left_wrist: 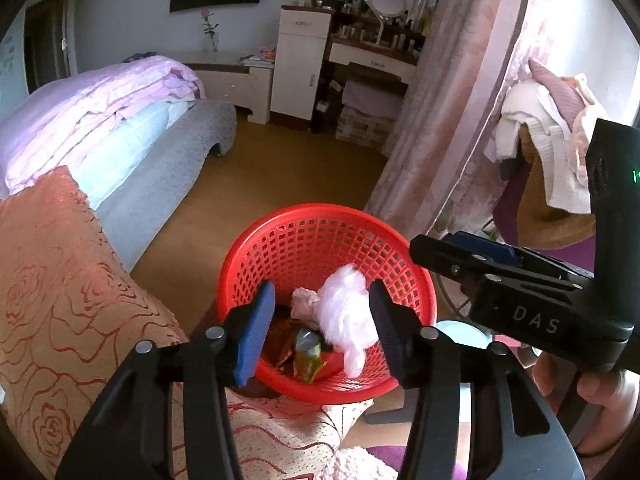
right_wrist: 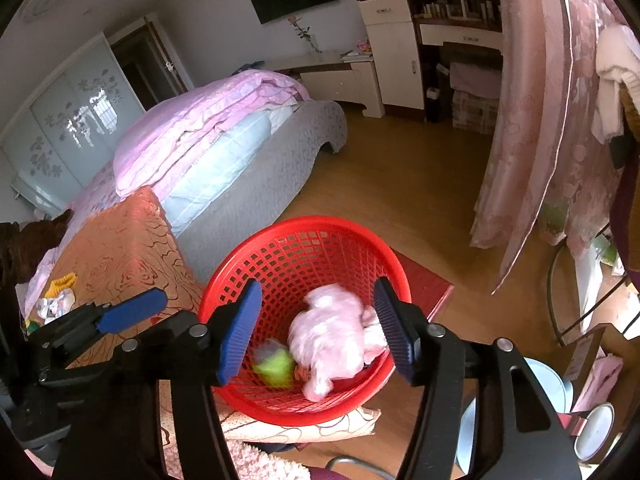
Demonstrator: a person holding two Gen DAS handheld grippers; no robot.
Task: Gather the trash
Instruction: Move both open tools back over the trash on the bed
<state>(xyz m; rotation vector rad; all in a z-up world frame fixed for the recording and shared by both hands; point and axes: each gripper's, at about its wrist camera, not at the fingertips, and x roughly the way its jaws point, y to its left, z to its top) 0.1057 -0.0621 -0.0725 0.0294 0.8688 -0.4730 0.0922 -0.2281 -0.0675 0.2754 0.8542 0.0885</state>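
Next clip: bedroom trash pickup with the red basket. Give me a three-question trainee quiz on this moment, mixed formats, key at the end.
1. True or false: the right gripper is clamped on the pale pink crumpled trash.
2. Multiple choice: the red basket rests on A) the bare floor, B) the rose-patterned cushion, C) the bed.
3. Fill in: more scraps, white and yellow, lie on the cushion to the ______ of the basket in the right wrist view.

Key: 1 false, both grippers are open, including the left gripper; 2 B; 3 left.
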